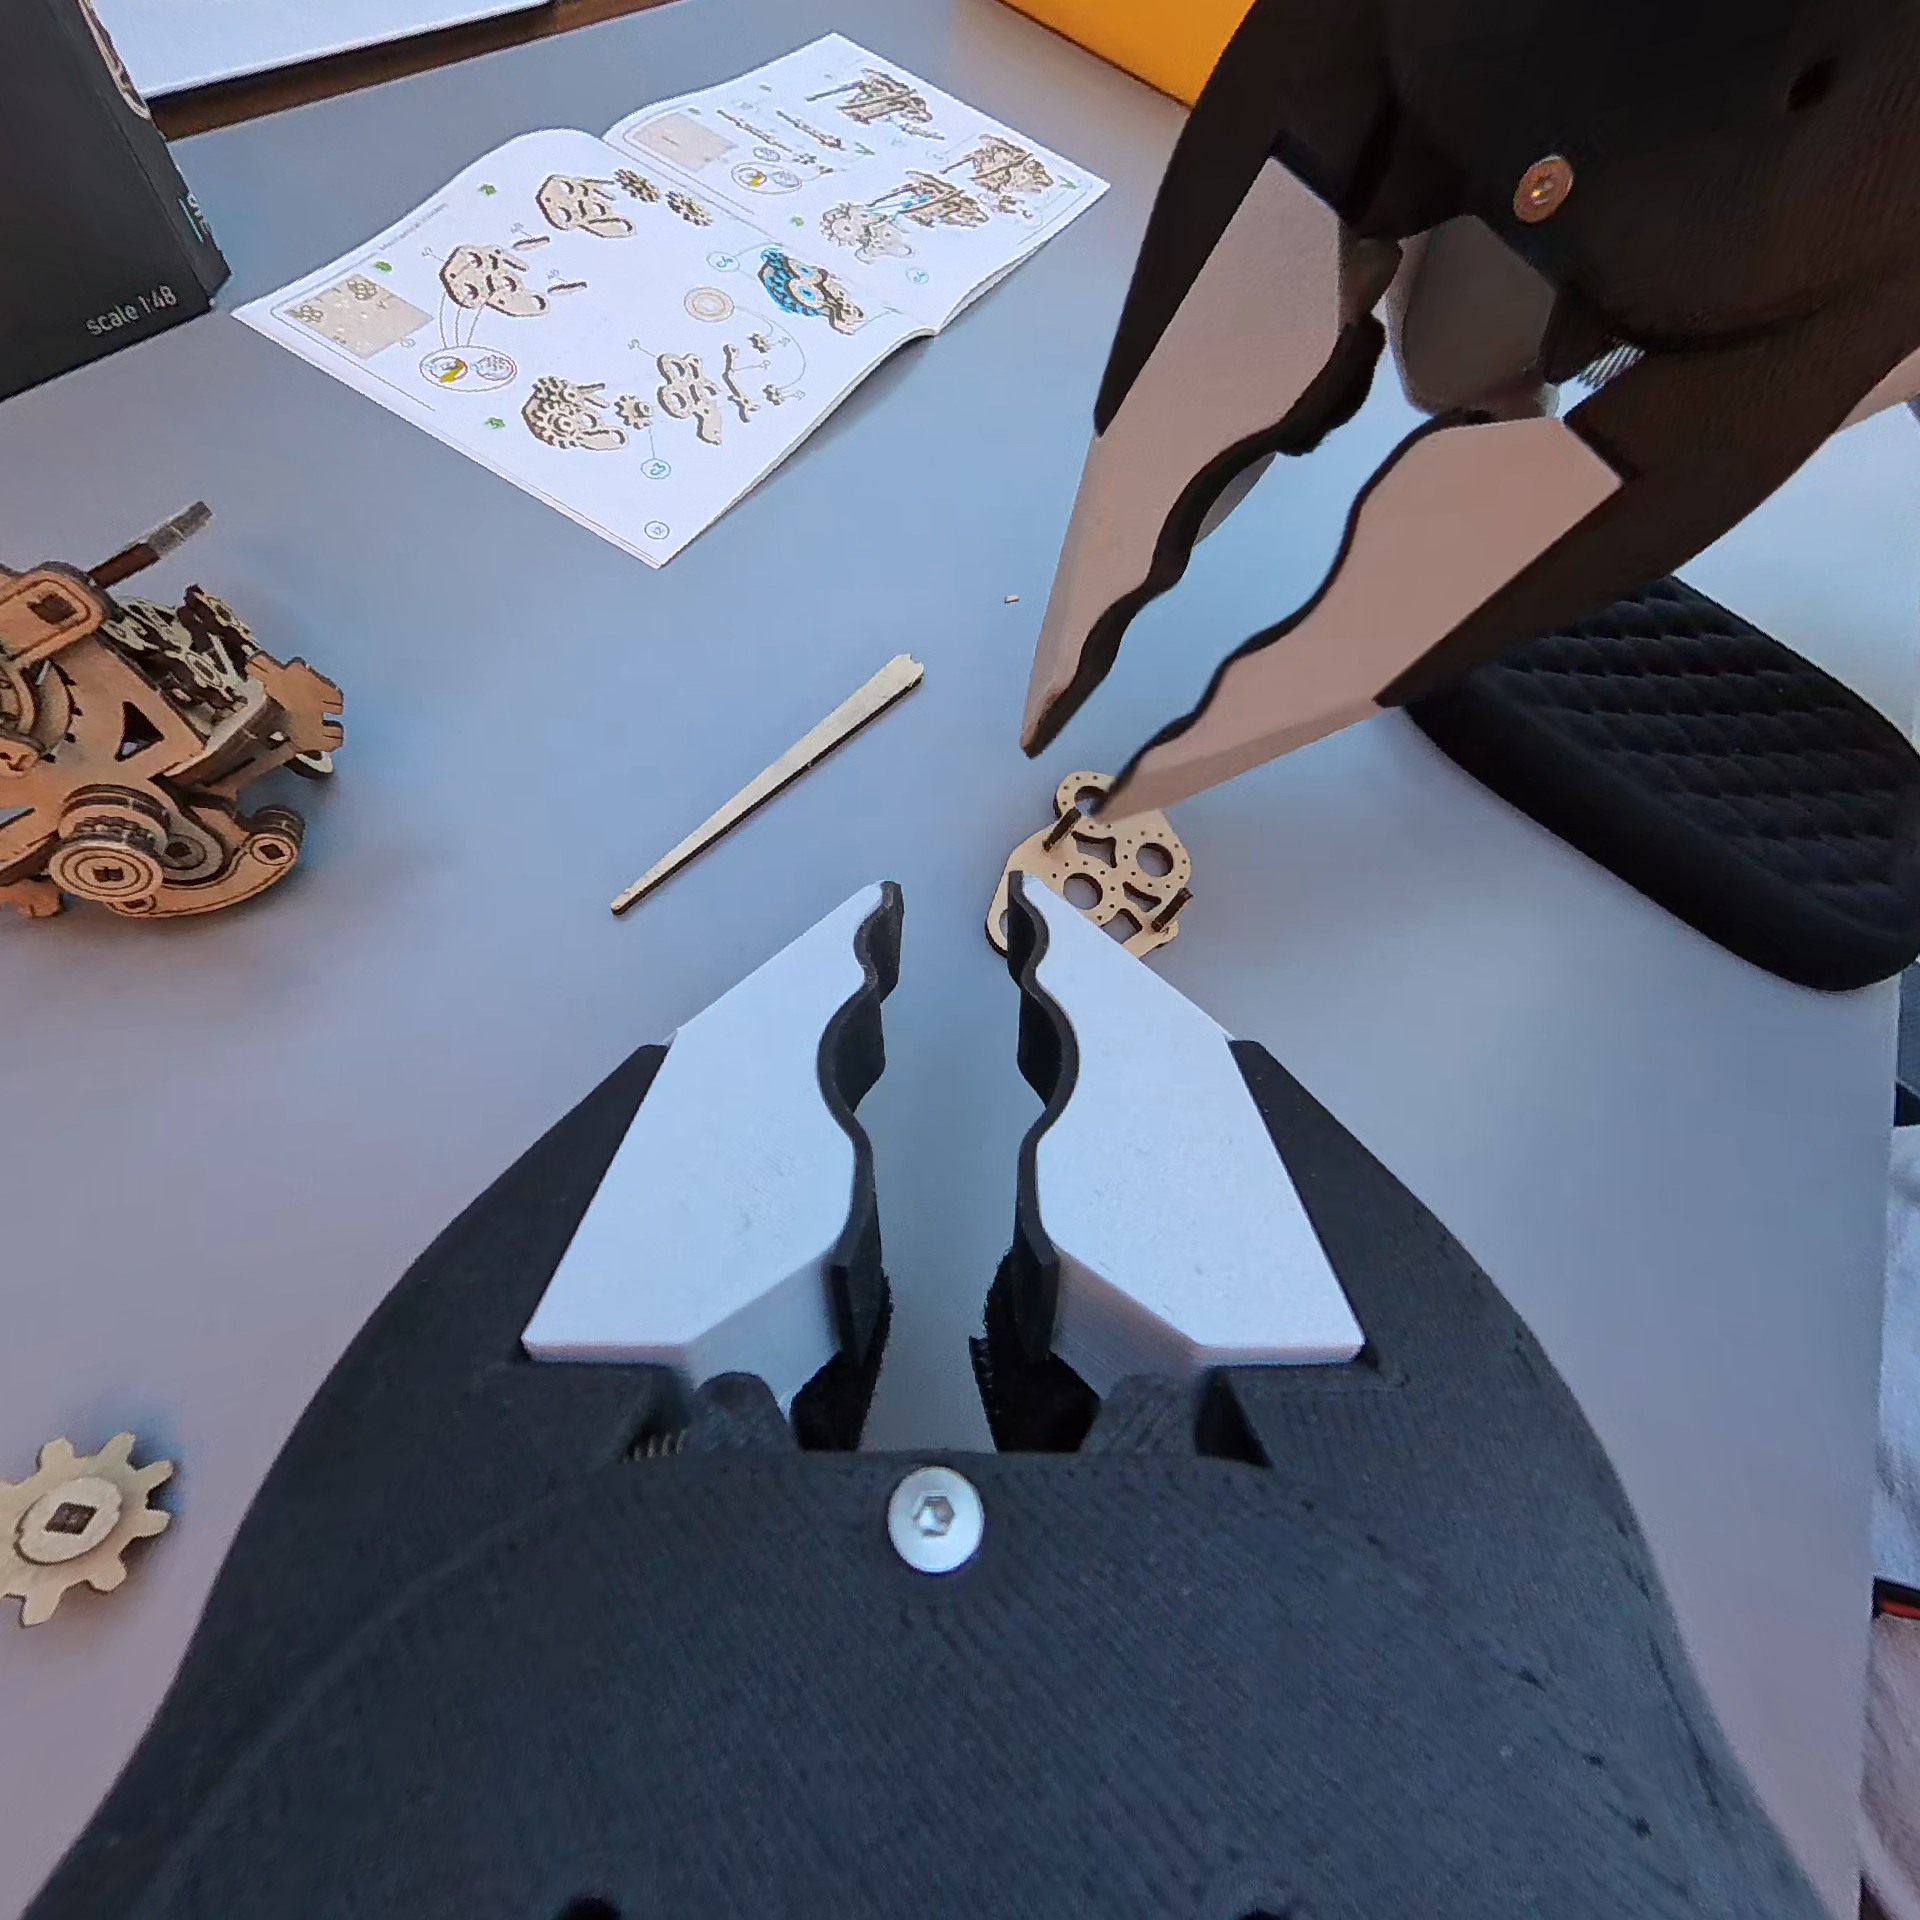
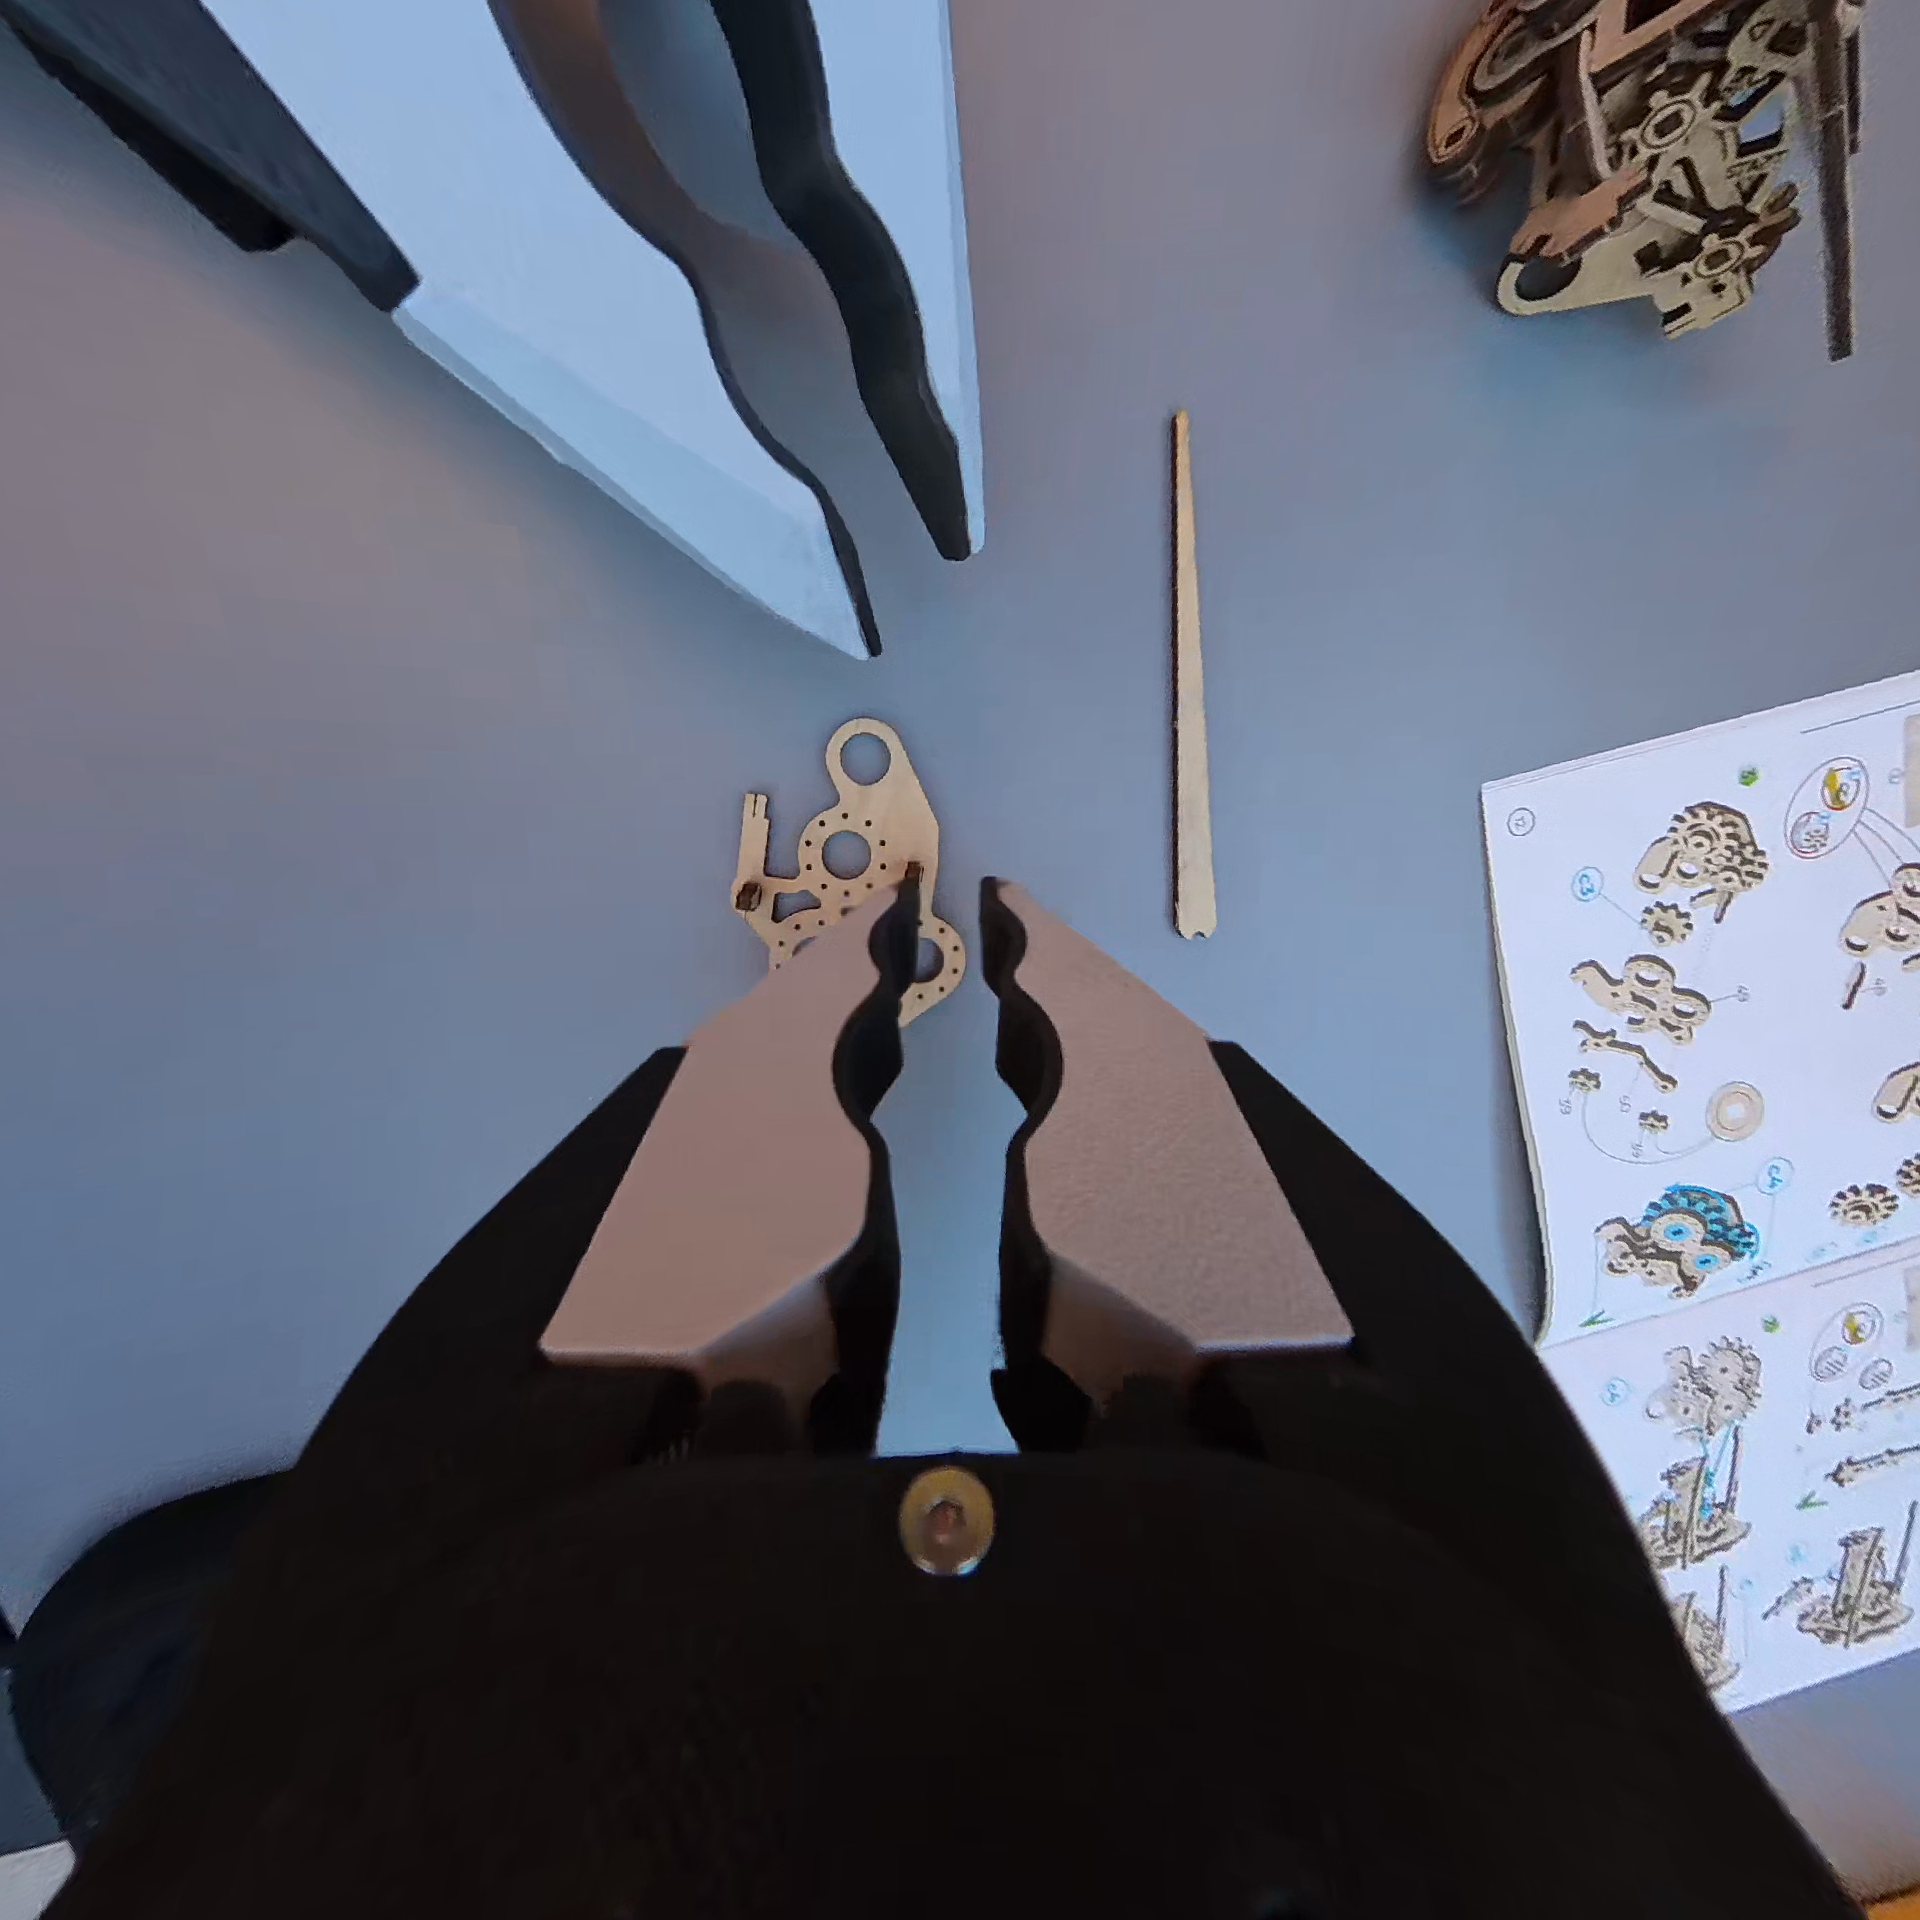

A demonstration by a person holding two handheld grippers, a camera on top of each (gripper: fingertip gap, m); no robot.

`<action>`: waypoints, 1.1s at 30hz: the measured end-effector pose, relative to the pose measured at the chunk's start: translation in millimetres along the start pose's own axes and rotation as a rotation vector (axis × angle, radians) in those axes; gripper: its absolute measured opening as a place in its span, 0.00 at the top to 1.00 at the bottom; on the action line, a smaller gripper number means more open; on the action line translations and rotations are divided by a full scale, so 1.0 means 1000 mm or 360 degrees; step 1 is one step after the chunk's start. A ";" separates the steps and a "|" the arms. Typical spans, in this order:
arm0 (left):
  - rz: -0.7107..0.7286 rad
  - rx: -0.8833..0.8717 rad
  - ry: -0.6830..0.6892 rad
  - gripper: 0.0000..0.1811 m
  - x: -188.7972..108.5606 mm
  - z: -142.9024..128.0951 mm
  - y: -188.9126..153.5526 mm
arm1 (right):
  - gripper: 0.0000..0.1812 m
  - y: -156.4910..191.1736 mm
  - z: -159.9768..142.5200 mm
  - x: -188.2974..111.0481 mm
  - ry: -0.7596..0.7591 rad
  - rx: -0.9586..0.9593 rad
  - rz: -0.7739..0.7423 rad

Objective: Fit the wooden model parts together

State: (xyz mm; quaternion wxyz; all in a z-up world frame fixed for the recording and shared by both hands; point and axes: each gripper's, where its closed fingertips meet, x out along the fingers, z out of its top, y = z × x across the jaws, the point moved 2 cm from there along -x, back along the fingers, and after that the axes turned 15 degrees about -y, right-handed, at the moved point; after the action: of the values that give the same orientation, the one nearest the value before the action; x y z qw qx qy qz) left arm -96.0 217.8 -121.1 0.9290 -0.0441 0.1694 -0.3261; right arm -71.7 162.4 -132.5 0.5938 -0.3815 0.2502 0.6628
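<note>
A flat wooden plate (image 1: 1114,881) with round holes and two small dark pegs lies on the grey table (image 1: 468,1039). My left gripper (image 1: 954,894) is open and empty, and its right fingertip covers the plate's near left edge. My right gripper (image 1: 1070,774) reaches down from the upper right, with one fingertip at the plate's far lobe. In the right wrist view my right gripper (image 2: 948,888) is open by a narrow gap, its left fingertip over the plate (image 2: 904,821) by a peg (image 2: 912,871). My left gripper (image 2: 914,601) points in from above.
A tapered wooden stick (image 1: 769,784) lies left of the plate. A partly built wooden model (image 1: 135,748) and a loose gear (image 1: 78,1522) sit at the left. An open instruction booklet (image 1: 675,301) and a black box (image 1: 83,187) lie behind. A black padded seat (image 1: 1683,779) is at the right. Spacing between my two grippers at the tips: around 5 centimeters.
</note>
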 end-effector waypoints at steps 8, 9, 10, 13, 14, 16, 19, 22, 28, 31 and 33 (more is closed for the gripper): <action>-0.0006 0.0032 0.0035 0.90 0.001 -0.003 -0.002 | 0.91 0.005 0.006 0.002 0.0066 0.0049 0.0064; -0.0010 0.0031 0.0035 0.90 0.001 -0.003 -0.002 | 0.90 0.006 0.007 0.001 0.0065 0.0042 0.0071; -0.0013 0.0030 0.0037 0.90 0.001 -0.003 -0.003 | 0.89 0.007 0.007 0.001 0.0066 0.0047 0.0088; -0.0015 0.0029 0.0038 0.90 0.001 -0.003 -0.003 | 0.90 0.006 0.008 0.008 0.0056 0.0046 0.0084; -0.0016 0.0030 0.0041 0.90 0.001 -0.004 -0.003 | 0.93 0.005 0.006 0.011 0.0076 0.0046 0.0083; -0.0015 0.0028 0.0040 0.90 0.001 -0.004 -0.003 | 0.97 0.008 0.003 0.013 0.0097 0.0058 0.0121; -0.0018 0.0025 0.0036 0.90 0.001 -0.003 -0.003 | 0.99 0.008 0.004 0.013 0.0076 0.0059 0.0127; -0.0022 0.0027 0.0045 0.90 0.001 -0.004 -0.004 | 0.99 0.008 0.002 0.013 0.0086 0.0042 0.0137; -0.0022 0.0026 0.0046 0.90 0.001 -0.004 -0.004 | 0.99 0.008 0.001 0.013 0.0137 -0.0001 0.0152; -0.0020 0.0026 0.0051 0.90 0.002 -0.005 -0.004 | 0.99 0.009 0.001 0.013 0.0164 -0.0027 0.0144; -0.0020 0.0027 0.0059 0.90 0.003 -0.006 -0.005 | 0.99 0.009 0.001 0.013 0.0191 -0.0018 0.0150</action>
State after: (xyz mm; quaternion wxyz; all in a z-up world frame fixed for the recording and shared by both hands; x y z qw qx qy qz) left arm -98.8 212.7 -126.9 0.9240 -0.0312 0.1834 -0.3341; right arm -80.8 169.5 -143.5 0.5436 -0.4116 0.2993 0.6674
